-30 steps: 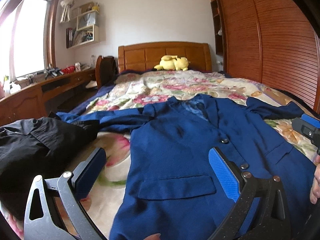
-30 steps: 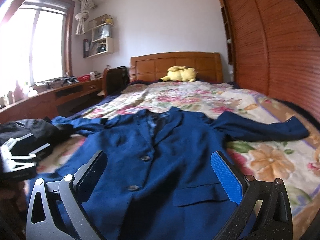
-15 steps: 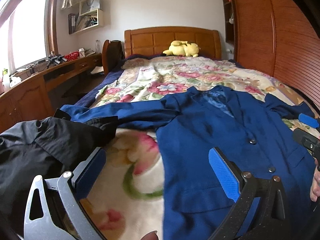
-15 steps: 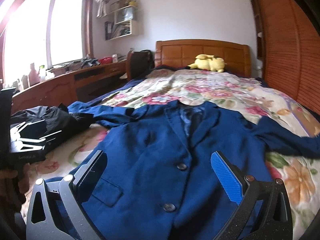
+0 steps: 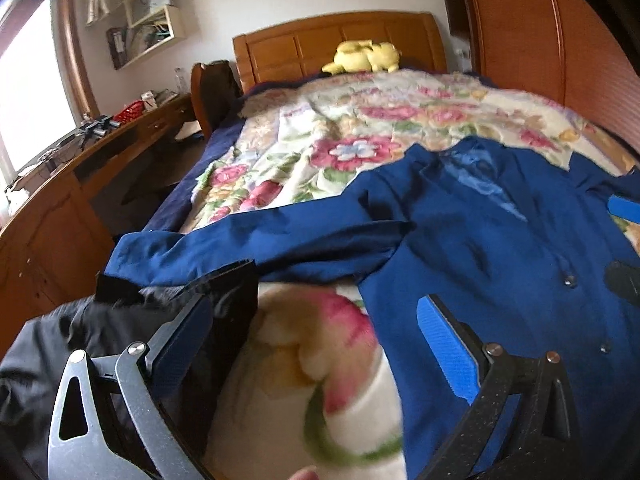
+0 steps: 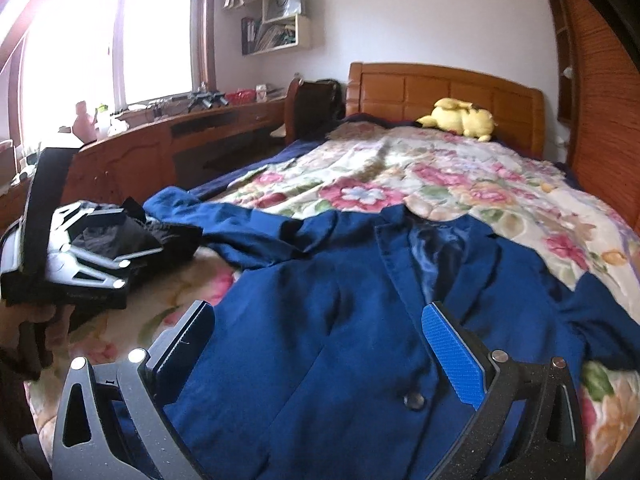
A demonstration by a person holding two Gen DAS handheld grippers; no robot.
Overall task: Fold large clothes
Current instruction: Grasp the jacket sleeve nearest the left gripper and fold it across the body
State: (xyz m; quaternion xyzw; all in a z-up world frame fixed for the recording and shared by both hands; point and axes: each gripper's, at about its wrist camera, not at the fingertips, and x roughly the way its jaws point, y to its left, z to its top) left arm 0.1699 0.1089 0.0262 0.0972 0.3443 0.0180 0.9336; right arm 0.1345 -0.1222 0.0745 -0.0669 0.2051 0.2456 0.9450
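A dark blue buttoned jacket (image 5: 500, 248) lies face up on the floral bedspread, collar toward the headboard; its left sleeve (image 5: 256, 244) stretches out sideways. My left gripper (image 5: 316, 332) is open over the bedspread, between a black garment and the jacket's left edge. My right gripper (image 6: 320, 340) is open low over the jacket's (image 6: 328, 292) front, a button (image 6: 414, 401) near its right finger. The left gripper (image 6: 86, 258) also shows at the left edge of the right wrist view. The jacket's right sleeve (image 6: 600, 312) lies off to the right.
A crumpled black garment (image 5: 92, 336) lies at the bed's left edge, touching the blue sleeve's cuff. A yellow plush toy (image 5: 362, 56) rests by the wooden headboard (image 5: 340, 40). A long wooden desk (image 6: 160, 148) runs along the left wall; a wooden wardrobe (image 5: 540, 40) stands right.
Both grippers have swung left: the left one from over the jacket's front to the bedspread beside the black garment, the right one toward the jacket's middle. Both stay open.
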